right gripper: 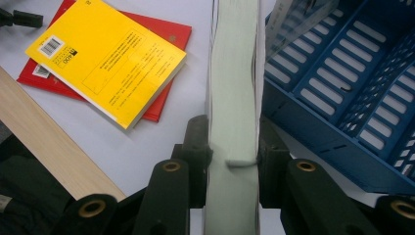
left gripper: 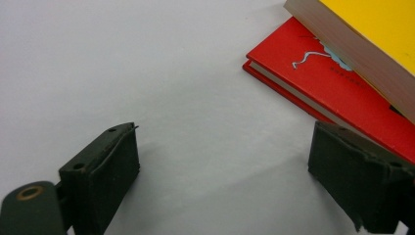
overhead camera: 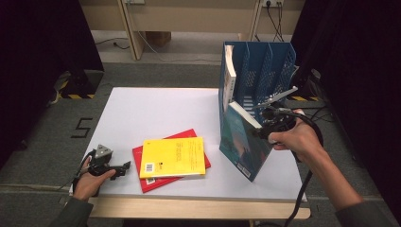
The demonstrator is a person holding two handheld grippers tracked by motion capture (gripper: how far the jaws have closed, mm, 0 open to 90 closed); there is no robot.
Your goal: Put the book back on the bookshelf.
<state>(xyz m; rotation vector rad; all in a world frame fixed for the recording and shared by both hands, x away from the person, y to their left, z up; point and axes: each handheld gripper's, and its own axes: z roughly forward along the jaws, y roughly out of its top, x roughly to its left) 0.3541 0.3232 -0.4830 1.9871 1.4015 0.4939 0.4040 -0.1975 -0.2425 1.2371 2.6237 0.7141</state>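
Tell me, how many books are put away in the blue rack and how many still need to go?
One book already stands in the blue rack. The right gripper is clamped on a teal book beside the rack, so that one is in hand. The yellow book and the red book under it lie flat on the table; those two look left. The left gripper is open beside them, holding nothing.

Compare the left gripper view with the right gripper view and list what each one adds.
Left gripper view alone: the left gripper, its jaws wide apart over bare white table, nothing between them.

Right gripper view alone: the right gripper shut on the page edge of a teal book, the blue file rack beside it, and the table's wooden edge.

Both: the yellow book lying on the red book, and the white tabletop.
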